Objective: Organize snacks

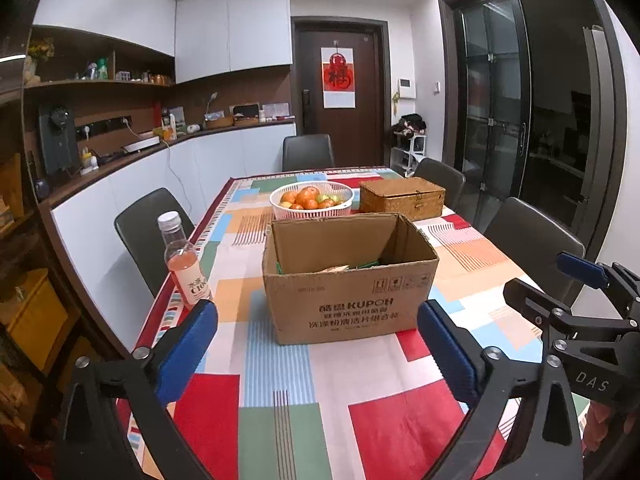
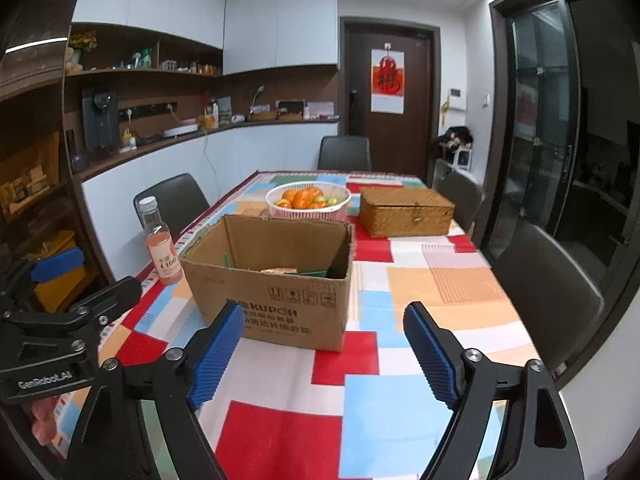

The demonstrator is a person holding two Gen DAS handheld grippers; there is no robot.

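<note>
An open cardboard box point(image 1: 348, 300) point(image 2: 276, 300) stands on the table with the patchwork cloth point(image 1: 304, 392) point(image 2: 360, 400); green and tan snack packets point(image 1: 340, 267) point(image 2: 288, 270) lie inside. A pink drink bottle point(image 1: 185, 262) point(image 2: 160, 244) stands upright left of the box, near the table edge. My left gripper point(image 1: 318, 346) hangs open in front of the box, nothing between its blue pads. My right gripper point(image 2: 324, 354) is open too and empty, before the box's right corner. Each gripper shows at the side of the other's view.
Behind the box sit a white basket of oranges and green fruit point(image 1: 312, 200) point(image 2: 308, 200) and a shut woven wicker box point(image 1: 402, 197) point(image 2: 406, 212). Dark chairs point(image 1: 148, 228) point(image 2: 548, 292) ring the table. A counter with cabinets runs along the left wall.
</note>
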